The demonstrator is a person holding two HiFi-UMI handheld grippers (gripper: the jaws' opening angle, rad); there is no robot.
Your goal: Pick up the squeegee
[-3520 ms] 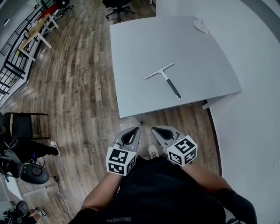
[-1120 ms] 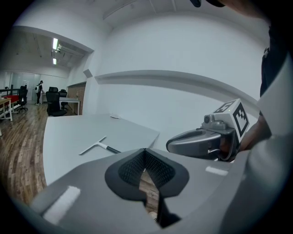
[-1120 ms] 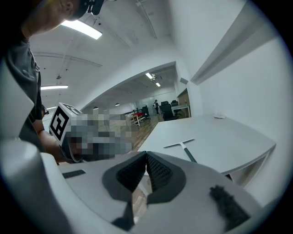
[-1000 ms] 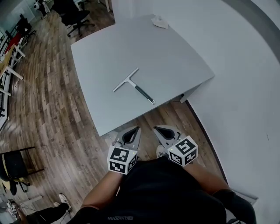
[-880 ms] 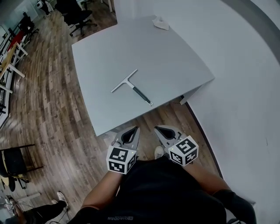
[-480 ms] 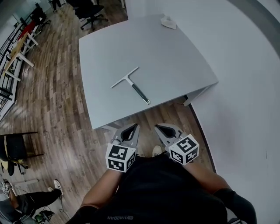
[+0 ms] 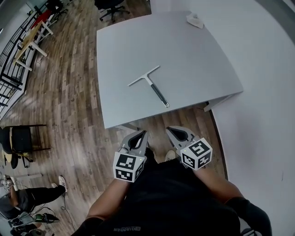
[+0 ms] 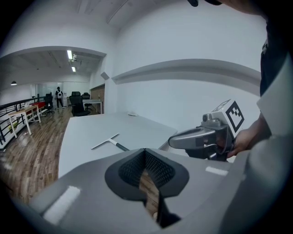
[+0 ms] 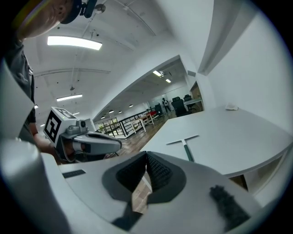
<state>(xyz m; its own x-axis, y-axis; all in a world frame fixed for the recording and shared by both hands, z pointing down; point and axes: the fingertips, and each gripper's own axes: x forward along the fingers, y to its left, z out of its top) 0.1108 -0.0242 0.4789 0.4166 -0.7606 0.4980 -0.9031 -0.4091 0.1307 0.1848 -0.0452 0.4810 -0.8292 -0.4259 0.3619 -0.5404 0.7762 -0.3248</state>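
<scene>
The squeegee [image 7: 150, 83] lies flat on the grey table [image 7: 193, 60], its pale blade toward the far left and its dark handle pointing at the near edge. It also shows small in the left gripper view as the squeegee [image 8: 110, 143] and in the right gripper view as the squeegee [image 9: 185, 145]. Both grippers are held close to the person's body, short of the table's near edge. The left gripper [image 7: 144, 134] is shut and empty. The right gripper [image 7: 168, 130] is shut with nothing between its jaws.
A small white crumpled object [image 7: 195, 20] sits at the table's far right corner. A white wall [image 7: 267, 92] runs along the right. Wood floor [image 7: 60, 92] lies to the left, with office chairs [image 7: 113, 5], desks and a seated person [image 7: 23, 196] farther off.
The view has swung, so the table and squeegee sit a bit farther right and higher in the picture. Both grippers stay shut near the body, the right one slightly lower right.
</scene>
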